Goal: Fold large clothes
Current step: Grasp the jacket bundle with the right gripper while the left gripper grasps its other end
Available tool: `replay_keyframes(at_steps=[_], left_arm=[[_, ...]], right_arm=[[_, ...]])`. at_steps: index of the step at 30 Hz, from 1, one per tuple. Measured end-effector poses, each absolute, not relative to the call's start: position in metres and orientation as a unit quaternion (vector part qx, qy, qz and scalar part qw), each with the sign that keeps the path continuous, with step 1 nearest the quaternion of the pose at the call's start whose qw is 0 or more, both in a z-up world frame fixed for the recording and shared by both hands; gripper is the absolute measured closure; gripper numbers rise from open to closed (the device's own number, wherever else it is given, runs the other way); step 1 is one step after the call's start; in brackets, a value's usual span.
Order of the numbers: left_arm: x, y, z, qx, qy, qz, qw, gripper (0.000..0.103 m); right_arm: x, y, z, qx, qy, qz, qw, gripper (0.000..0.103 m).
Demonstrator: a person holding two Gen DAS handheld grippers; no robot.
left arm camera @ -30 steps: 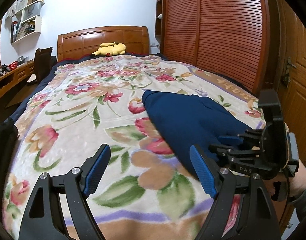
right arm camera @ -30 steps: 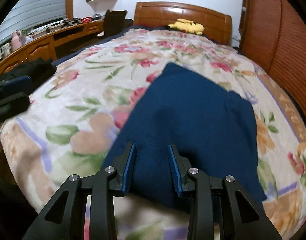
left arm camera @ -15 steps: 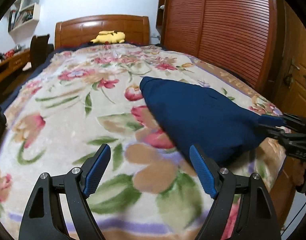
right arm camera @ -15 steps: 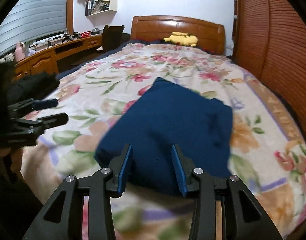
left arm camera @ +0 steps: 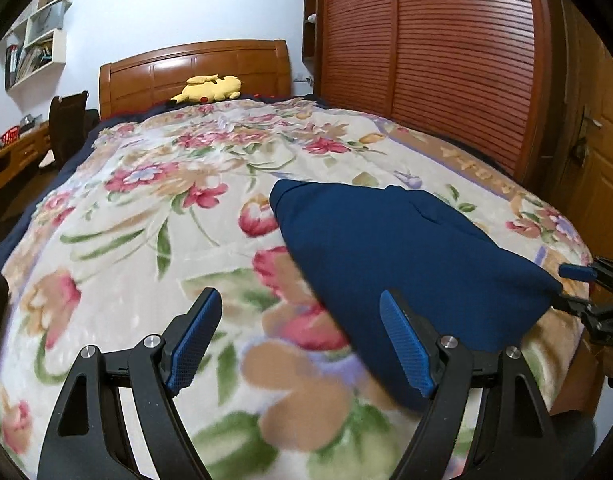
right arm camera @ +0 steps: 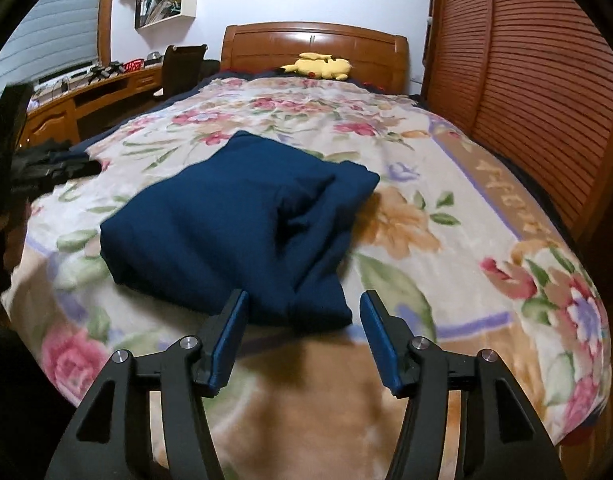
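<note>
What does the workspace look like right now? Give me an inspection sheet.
Surface: floral plush blanket covering the bed.
Job's things: folded navy blue fleece garment lying on the blanket near the foot end.
Clutter: yellow plush toy by the wooden headboard.
Grippers: left gripper open, empty; right gripper has just been opening, garment edge between the jaws, pads clear of it.
Cables: nothing seen.
Surroundings: slatted wooden wardrobe, wooden desk, dark chair, white wall shelves.
</note>
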State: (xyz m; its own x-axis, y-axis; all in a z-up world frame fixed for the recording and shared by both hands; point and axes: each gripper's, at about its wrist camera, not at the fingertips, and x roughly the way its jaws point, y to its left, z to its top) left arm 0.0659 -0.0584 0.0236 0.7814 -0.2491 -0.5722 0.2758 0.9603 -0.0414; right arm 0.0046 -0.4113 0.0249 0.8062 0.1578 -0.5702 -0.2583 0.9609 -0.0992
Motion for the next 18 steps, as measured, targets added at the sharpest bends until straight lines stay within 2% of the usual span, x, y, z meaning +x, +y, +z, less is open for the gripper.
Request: replay_keyframes(at_steps=[11,18], left_arm=[[0.112,-0.080,0.031,0.037,0.308,-0.139,0.940,0.021],[0.176,-0.089,0.020,0.033,0.331,-0.133,0.934,0.021]], right_arm=[[0.002,-0.435,0.018,-0.055,0.308,0.098,0.945,0.044],[0.020,-0.437,0.018,-0.011,0.312,0.095,0.945,0.044]])
